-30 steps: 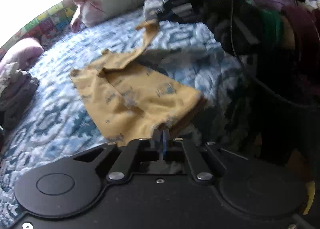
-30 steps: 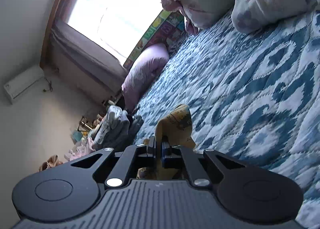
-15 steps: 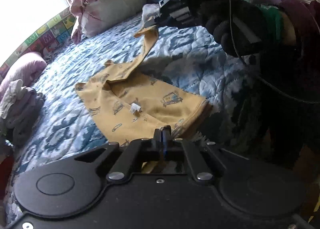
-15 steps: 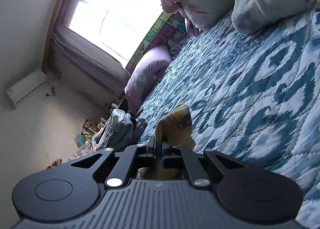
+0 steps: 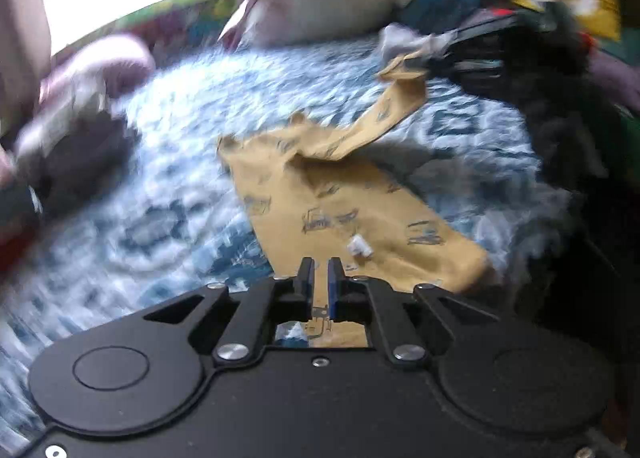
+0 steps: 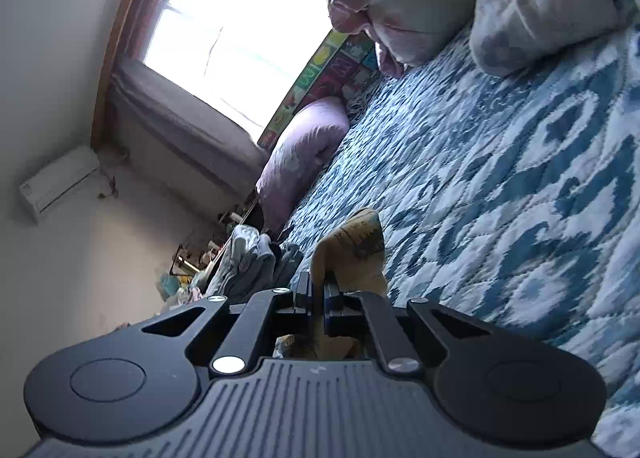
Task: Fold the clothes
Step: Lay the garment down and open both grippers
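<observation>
Folding yellow pajamas (image 5: 344, 202) on the bed (image 5: 168, 162).
We are pinching one end with the right gripper (image 6: 317, 290); our left gripper (image 5: 319, 272), jaws just parting, is empty, and folding is barely begun.

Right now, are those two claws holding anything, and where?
Right gripper pinches the mustard printed garment's sleeve end. Left gripper, just opening, holds nothing.

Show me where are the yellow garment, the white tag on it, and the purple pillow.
yellow garment (image 5: 340, 194), left wrist view, flat middle part.
white tag (image 5: 359, 247), left wrist view, its centre.
purple pillow (image 6: 304, 154), right wrist view, its side.
</observation>
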A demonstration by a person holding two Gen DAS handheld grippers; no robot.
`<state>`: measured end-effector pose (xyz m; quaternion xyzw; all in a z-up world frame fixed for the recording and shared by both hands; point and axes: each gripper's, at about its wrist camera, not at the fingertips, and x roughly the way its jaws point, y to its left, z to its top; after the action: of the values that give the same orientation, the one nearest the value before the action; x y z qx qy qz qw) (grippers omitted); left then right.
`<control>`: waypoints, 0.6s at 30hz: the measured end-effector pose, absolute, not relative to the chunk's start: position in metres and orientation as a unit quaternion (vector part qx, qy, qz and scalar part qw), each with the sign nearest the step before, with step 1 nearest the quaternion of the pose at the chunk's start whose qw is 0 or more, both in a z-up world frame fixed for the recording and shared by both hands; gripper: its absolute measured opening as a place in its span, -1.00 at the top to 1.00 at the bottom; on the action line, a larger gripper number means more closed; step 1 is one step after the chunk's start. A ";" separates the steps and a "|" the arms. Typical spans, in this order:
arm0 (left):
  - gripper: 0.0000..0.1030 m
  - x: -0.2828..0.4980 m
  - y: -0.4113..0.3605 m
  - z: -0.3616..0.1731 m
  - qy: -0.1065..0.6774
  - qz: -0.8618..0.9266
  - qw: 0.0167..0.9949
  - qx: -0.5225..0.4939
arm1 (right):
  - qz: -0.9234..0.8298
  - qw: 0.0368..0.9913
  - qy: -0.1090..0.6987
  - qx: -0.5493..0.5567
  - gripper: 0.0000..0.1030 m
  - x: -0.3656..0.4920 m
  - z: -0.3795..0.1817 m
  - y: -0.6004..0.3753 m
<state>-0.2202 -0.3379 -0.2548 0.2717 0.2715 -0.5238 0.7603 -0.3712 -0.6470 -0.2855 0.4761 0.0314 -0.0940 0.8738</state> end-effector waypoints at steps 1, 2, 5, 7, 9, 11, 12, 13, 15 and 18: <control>0.61 -0.214 -0.348 -0.269 0.303 -0.524 0.746 0.279 | -0.097 0.876 0.033 0.472 0.85 -0.371 -0.285 -0.646; 0.60 -0.211 -0.354 -0.277 0.309 -0.524 0.742 0.282 | -0.104 0.878 0.038 0.465 0.85 -0.372 -0.283 -0.644; 0.53 -0.206 -0.354 -0.263 0.307 -0.543 0.749 0.224 | -0.136 0.886 0.058 0.440 0.79 -0.377 -0.280 -0.638; 0.34 -0.201 -0.358 -0.253 0.290 -0.555 0.754 0.199 | -0.159 0.884 0.071 0.434 0.66 -0.382 -0.281 -0.636; 0.32 -0.196 -0.366 -0.249 0.274 -0.565 0.753 0.197 | -0.179 0.869 0.079 0.455 0.21 -0.390 -0.288 -0.637; 0.22 -0.191 -0.374 -0.246 0.262 -0.578 0.751 0.184 | -0.192 0.853 0.083 0.478 0.14 -0.398 -0.294 -0.638; 0.21 -0.186 -0.378 -0.245 0.258 -0.583 0.751 0.172 | -0.199 0.847 0.086 0.486 -0.01 -0.401 -0.295 -0.638; 0.21 -0.181 -0.379 -0.246 0.255 -0.586 0.753 0.158 | -0.208 0.843 0.092 0.487 -0.12 -0.404 -0.296 -0.636; 0.20 -0.168 -0.377 -0.254 0.266 -0.583 0.760 0.106 | -0.229 0.842 0.107 0.477 -0.37 -0.405 -0.297 -0.630; 0.20 -0.150 -0.375 -0.263 0.299 -0.574 0.760 0.060 | -0.272 0.851 0.128 0.430 -0.30 -0.401 -0.293 -0.621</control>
<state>-0.1503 -0.3749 -0.2632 0.0600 0.2990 -0.5737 0.7601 -0.4008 -0.6208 -0.2927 0.4304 0.1277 -0.2716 0.8513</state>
